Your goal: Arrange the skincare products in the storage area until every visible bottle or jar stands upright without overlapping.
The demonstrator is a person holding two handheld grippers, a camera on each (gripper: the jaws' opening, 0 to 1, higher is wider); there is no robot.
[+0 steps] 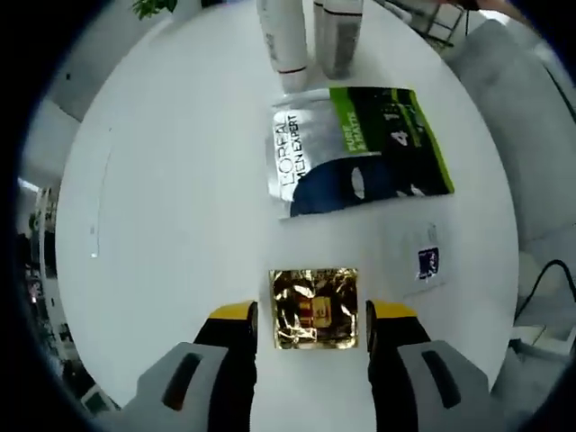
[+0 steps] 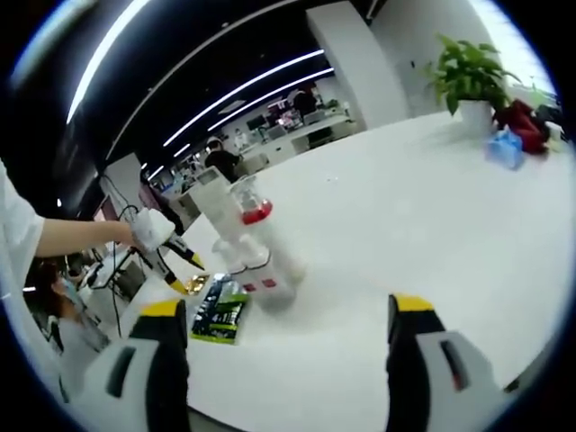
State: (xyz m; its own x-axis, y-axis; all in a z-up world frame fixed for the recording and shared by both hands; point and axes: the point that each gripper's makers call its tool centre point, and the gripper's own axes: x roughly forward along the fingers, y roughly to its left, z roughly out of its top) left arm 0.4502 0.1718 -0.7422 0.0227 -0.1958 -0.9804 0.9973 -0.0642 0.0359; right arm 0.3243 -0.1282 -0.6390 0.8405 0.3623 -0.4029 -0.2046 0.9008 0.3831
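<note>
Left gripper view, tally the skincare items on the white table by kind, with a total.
Upright bottles: 2, a white bottle and a grey bottle
L'Oreal Men Expert pouch: 1
Gold foil sachet: 1
Small white sachet: 1
Total: 5

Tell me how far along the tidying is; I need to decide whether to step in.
Done: two bottles already stand upright at the far side of the table. In hand: the left gripper has its jaws either side of a gold sachet lying flat; the right gripper is open and empty. Left: the sachet, the large face-mask pack and a small white packet lie flat, unsorted.
</note>
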